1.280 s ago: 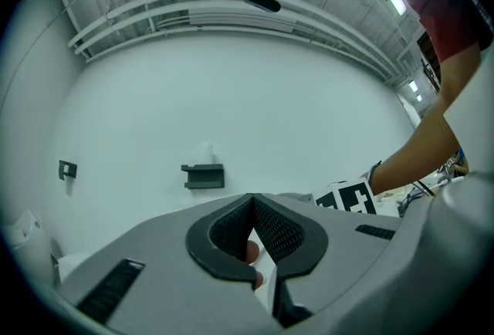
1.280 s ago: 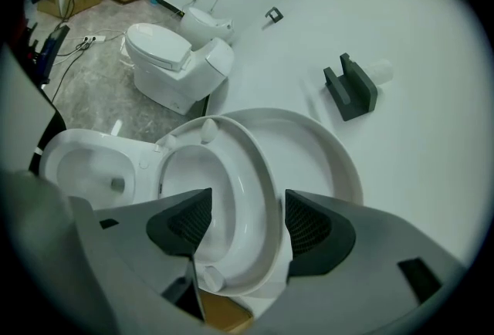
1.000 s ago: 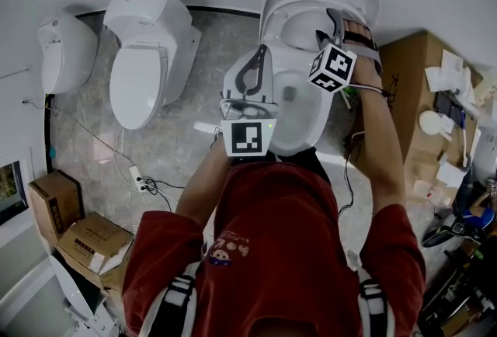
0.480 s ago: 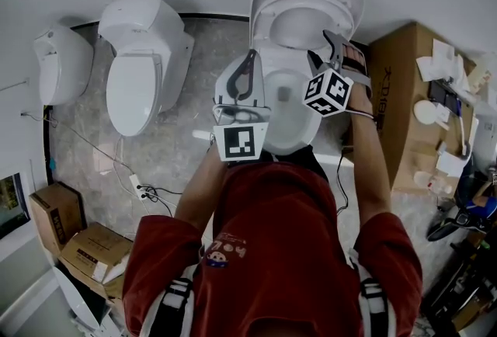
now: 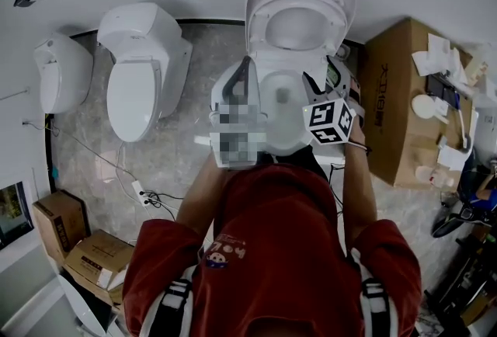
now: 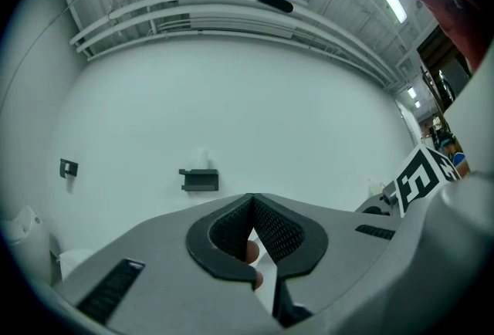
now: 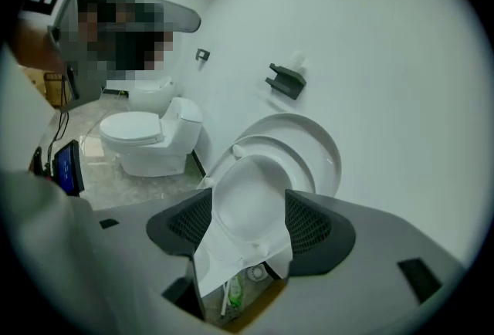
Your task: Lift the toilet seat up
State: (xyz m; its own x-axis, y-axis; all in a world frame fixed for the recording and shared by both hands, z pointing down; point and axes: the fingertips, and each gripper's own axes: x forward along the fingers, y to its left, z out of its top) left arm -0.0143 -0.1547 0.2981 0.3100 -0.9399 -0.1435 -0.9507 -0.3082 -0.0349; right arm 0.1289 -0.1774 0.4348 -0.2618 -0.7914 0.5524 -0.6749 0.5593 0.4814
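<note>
Jaws apart on right gripper (image 7: pixel 245 219); seat (image 5: pixel 259 21) upright, box (image 5: pixel 396 95) beside.

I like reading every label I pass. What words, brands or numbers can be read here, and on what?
Nothing here reads for certain.
Big box: dark print down its side, too blurred to read.
Red shirt: small printed emblem, letters unreadable.
Small boxes: labels too small to read.
Cube: a black-and-white square pattern, no words.
</note>
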